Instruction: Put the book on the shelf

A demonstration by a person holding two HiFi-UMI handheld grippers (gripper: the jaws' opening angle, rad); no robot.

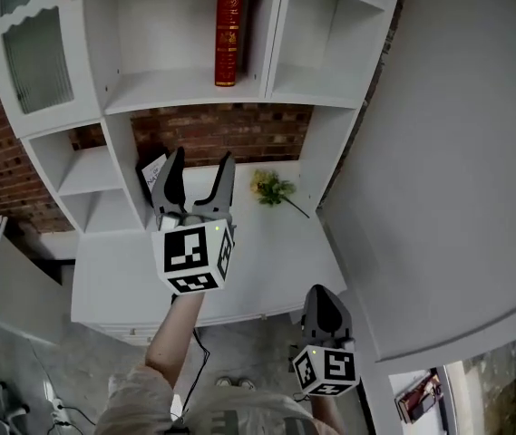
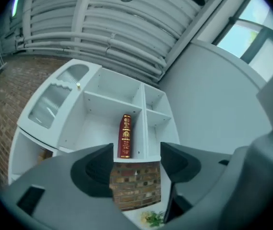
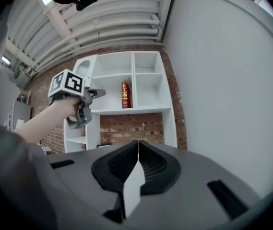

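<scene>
Currently the red book stands upright on the white shelf, in the middle compartment, against its right wall; left gripper is lower, well apart from it, jaws spread wide, nothing between them; in the left gripper view the book shows beyond the gap between the fingers, untouched; right gripper low at right, jaws pressed together, empty.

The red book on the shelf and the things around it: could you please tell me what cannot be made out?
- Red book: spine lettering too small in every view.
- White item: head view, partly hidden by the left gripper.
- Cupboard door: head view, ribbed glass hides contents.
</scene>
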